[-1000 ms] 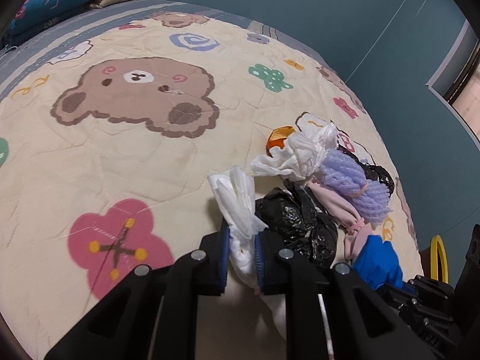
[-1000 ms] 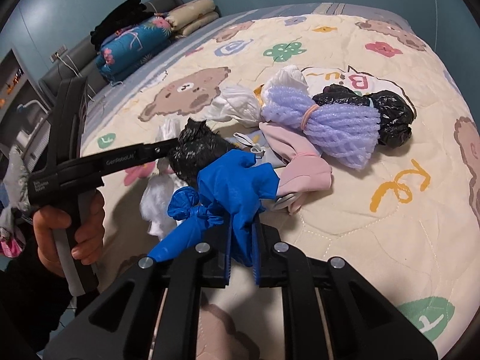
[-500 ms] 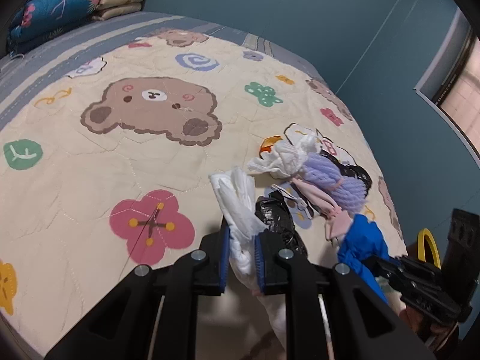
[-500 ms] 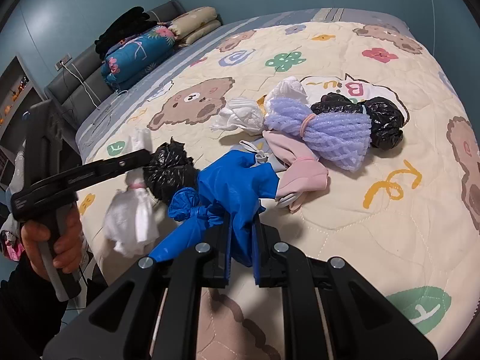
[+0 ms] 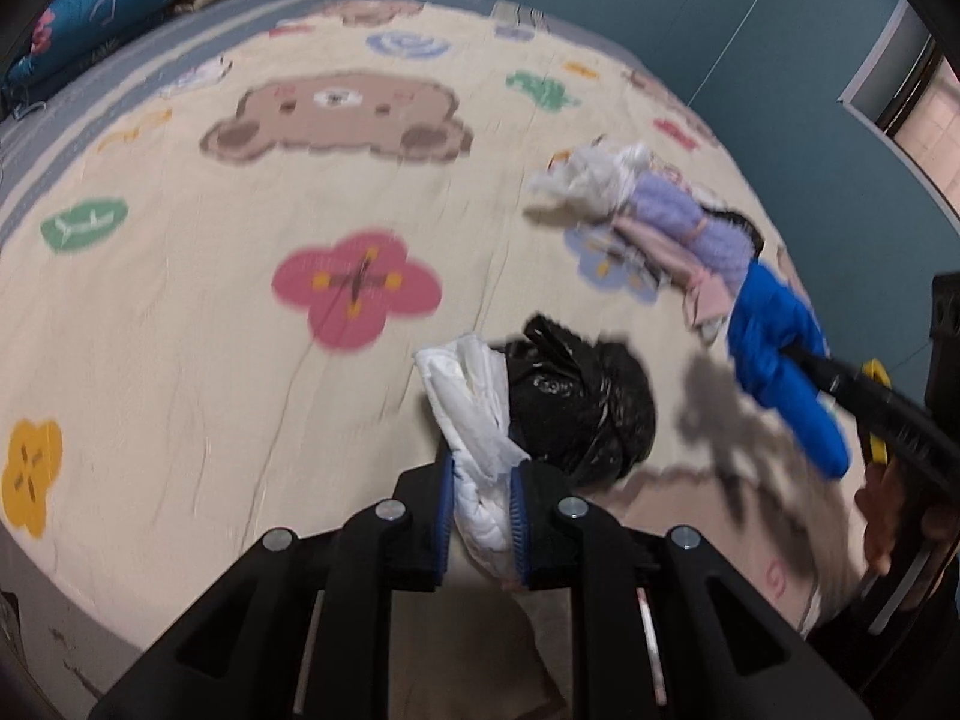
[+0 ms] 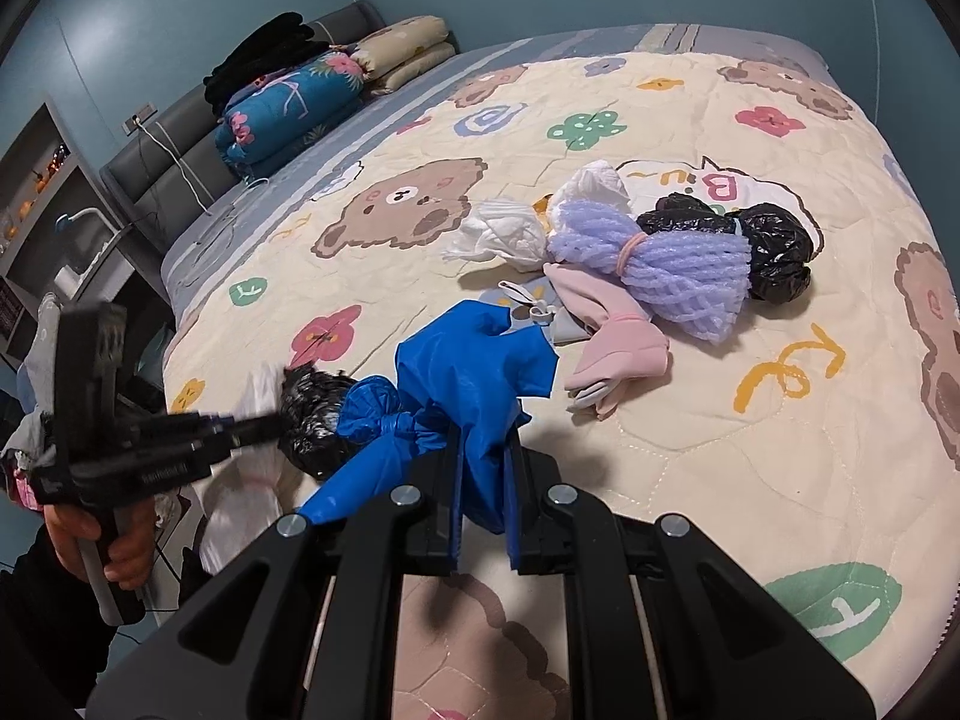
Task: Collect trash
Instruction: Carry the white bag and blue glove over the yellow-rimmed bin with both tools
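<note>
My left gripper is shut on a crumpled white plastic bag. A black bag hangs against the white one and is off the quilt with it. From the right wrist view the left gripper is at the bed's left edge, with the black bag at its tip. My right gripper is shut on a knotted blue bag, held above the quilt. On the bed lies a pile: purple foam net, white bag, black bag, pink cloth.
The bed carries a cream quilt with bears and flowers. Folded blankets and pillows lie at the headboard. A shelf stands left of the bed and a blue wall behind it. A person's hand grips the left tool.
My left gripper has pulled back from the pile toward the bed's edge, carrying the white bag and the black bag with it. The right gripper and its blue bag have stayed in place.
</note>
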{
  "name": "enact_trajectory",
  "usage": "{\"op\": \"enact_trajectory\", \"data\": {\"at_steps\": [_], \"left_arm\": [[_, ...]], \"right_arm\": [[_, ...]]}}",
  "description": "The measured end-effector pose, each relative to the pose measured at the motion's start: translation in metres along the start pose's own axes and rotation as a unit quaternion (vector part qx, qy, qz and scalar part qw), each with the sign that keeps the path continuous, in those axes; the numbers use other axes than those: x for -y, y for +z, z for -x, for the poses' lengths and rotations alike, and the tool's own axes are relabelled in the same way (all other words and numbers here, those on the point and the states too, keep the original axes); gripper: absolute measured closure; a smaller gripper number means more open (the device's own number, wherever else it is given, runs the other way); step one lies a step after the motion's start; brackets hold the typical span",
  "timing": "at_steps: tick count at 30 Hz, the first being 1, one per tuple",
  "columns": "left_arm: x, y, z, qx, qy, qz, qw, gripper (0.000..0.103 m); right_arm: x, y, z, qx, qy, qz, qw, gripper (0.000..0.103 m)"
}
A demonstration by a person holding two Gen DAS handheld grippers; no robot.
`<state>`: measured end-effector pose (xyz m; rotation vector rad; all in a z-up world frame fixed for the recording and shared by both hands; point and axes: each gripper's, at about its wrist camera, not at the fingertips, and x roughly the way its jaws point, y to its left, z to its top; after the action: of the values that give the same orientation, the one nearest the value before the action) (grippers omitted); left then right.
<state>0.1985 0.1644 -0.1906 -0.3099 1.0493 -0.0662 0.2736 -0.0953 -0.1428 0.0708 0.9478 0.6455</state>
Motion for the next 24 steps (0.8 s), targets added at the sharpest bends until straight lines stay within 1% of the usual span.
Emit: {"op": "enact_trajectory", "data": {"at_steps": [1, 3, 7, 11, 12, 15, 19, 24], "left_arm": [[-0.003, -0.004, -0.001, -0.006, 0.004, 0.001, 1.0000, 0.085], [-0.005, -0.008, -0.003, -0.013, 0.007, 0.004, 0.9999, 0.081], [-0.009, -0.018, -0.006, -0.025, 0.012, 0.010, 0.9996, 0.080], [-0.002, -0.023, -0.005, -0.020, 0.026, -0.008, 0.9994, 0.081], [0.001, -0.026, -0.003, -0.015, 0.031, -0.015, 0.9993, 0.087], [0.006, -0.030, 0.003, -0.005, 0.040, -0.029, 0.9988, 0.090], [0.004, -0.031, 0.020, 0.010, 0.022, -0.016, 0.9996, 0.091], [0.009, -0.029, 0.046, 0.040, 0.011, -0.019, 0.9990, 0.092]], "right_arm": [[0.000, 0.000, 0.000, 0.000, 0.000, 0.000, 1.000, 0.093], [-0.001, 0.000, -0.001, -0.001, 0.002, 0.000, 1.000, 0.093], [-0.001, -0.001, -0.001, -0.003, 0.003, 0.000, 1.000, 0.093], [-0.001, -0.001, -0.001, -0.003, 0.003, 0.000, 1.000, 0.093], [-0.001, -0.001, -0.001, -0.003, 0.003, 0.000, 1.000, 0.093], [-0.001, 0.000, -0.001, 0.000, 0.004, 0.000, 1.000, 0.093], [-0.004, 0.000, 0.005, 0.007, 0.010, 0.004, 1.000, 0.093], [-0.007, 0.003, 0.018, 0.015, 0.028, 0.003, 0.999, 0.093]]}}
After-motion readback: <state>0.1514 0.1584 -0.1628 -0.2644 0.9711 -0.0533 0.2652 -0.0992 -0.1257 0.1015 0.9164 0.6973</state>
